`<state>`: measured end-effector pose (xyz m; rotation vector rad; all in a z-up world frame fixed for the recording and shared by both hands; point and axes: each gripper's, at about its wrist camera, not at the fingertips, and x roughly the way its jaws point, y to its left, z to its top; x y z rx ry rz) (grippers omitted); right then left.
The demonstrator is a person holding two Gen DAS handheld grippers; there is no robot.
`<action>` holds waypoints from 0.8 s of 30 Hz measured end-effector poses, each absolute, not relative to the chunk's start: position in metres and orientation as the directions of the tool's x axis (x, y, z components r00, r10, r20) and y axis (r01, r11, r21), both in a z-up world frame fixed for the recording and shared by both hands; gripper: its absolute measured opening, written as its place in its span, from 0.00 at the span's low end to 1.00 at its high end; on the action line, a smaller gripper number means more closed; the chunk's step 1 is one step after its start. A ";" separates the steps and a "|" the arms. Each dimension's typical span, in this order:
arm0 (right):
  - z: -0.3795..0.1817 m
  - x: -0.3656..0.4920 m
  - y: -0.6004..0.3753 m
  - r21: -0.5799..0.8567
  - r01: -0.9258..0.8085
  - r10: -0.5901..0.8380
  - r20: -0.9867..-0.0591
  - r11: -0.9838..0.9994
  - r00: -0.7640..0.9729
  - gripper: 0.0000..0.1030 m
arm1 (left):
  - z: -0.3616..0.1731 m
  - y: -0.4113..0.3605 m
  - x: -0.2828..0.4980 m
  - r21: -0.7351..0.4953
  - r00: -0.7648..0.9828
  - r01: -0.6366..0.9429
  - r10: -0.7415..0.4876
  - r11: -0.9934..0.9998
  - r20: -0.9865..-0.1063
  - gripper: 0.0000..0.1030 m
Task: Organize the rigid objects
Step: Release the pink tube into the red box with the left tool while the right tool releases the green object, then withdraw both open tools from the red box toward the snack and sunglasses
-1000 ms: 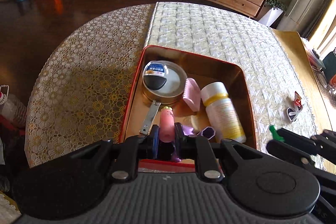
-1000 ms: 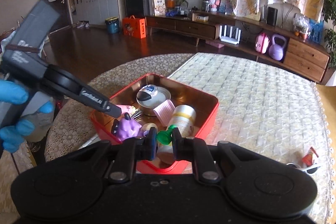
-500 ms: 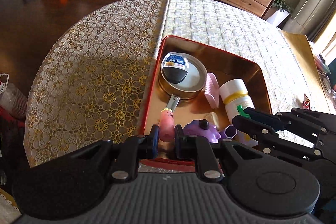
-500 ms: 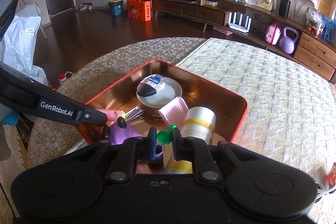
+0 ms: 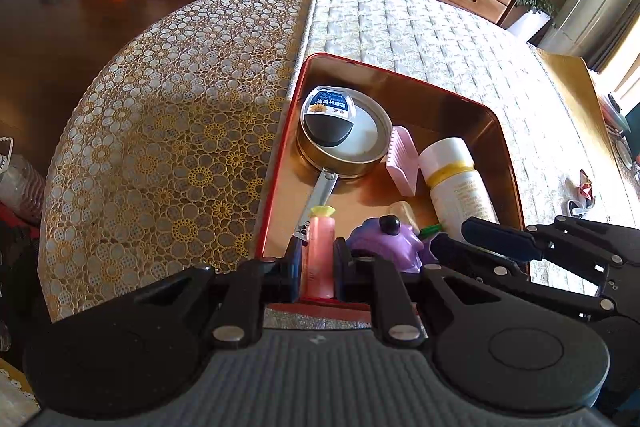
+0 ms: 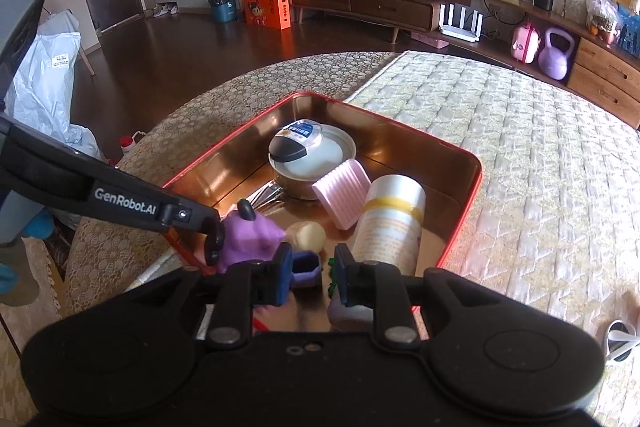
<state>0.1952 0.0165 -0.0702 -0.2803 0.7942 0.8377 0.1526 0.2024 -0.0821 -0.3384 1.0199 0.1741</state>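
Observation:
A red tin tray (image 5: 280,163) (image 6: 460,227) on the table holds a small pan (image 5: 360,155), a pink ridged dish (image 5: 402,167), a white bottle with a yellow band (image 5: 456,179) and a purple toy (image 5: 384,243). My left gripper (image 5: 317,255) is shut on a pink tube (image 5: 318,247) at the tray's near left corner. From the right wrist view it reaches in from the left beside the purple toy (image 6: 250,235). My right gripper (image 6: 312,275) hangs low over the tray's near end with its jaws opening. A small green piece (image 6: 331,269) lies by its right finger, unpinched, and a small purple block (image 6: 306,269) sits below.
A crumpled wrapper and a white clip (image 5: 580,195) lie on the quilted cloth to the right of the tray. The lace-covered table edge (image 5: 80,131) curves off to the left, with dark floor beyond. A white bag (image 6: 48,79) stands on the floor.
My right gripper came in lower over the tray's near end and its jaws parted, letting go of the green piece. The left gripper kept its hold on the pink tube.

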 end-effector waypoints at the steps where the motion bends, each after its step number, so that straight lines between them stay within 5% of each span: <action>1: -0.069 0.194 0.015 0.084 -0.752 0.559 -0.723 0.654 0.406 0.23 | -0.081 0.201 0.152 -0.190 0.516 -0.295 -0.011 0.936 -0.856 0.15; 24: -0.029 0.157 -0.042 0.162 -0.700 0.616 -0.637 0.695 0.464 0.55 | -0.052 0.166 0.125 -0.142 0.568 -0.245 0.024 0.959 -0.823 0.15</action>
